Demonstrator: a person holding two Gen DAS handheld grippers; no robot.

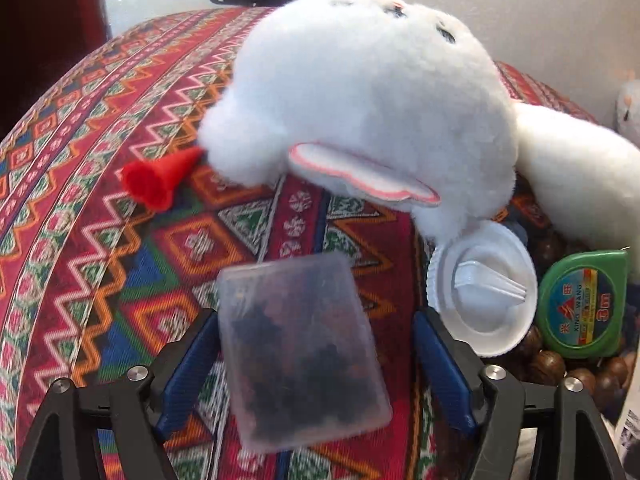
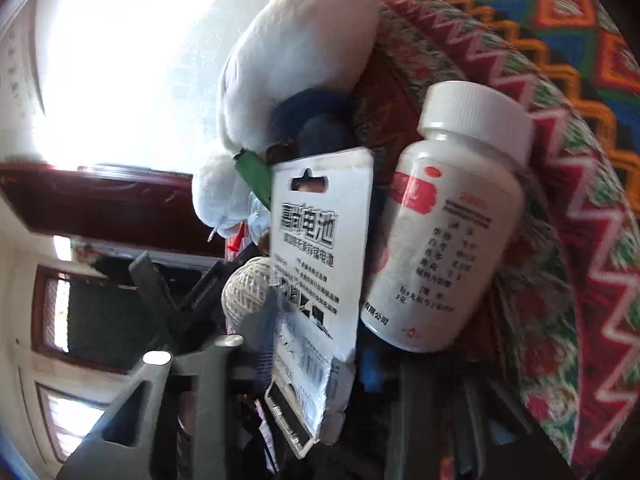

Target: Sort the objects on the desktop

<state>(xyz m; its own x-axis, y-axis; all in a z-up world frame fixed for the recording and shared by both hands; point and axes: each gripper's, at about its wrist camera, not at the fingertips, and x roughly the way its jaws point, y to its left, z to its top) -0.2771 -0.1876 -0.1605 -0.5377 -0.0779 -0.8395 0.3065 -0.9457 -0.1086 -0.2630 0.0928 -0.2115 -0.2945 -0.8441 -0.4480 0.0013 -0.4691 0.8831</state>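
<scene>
My left gripper (image 1: 312, 364) stands half open around a clear box (image 1: 302, 354) on the patterned cloth (image 1: 100, 184), pads not touching it. My right gripper (image 2: 320, 360) has narrowed on a battery card (image 2: 316, 280), beside a pill bottle (image 2: 448, 232).

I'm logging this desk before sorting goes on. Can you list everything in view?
plush toy: one, white, lying on the patterned cloth
cone: one, red, beside the plush
clear case: one, dark contents, between the left fingers
lid: one, white, clear spoon on it
tape measure: one, green, right of lid
nuts: several, brown, under lid
bottle: one, white, lying on cloth
battery card: one, white, in front of right gripper
string ball: one, white, left of card
left gripper: fingers blue
</scene>
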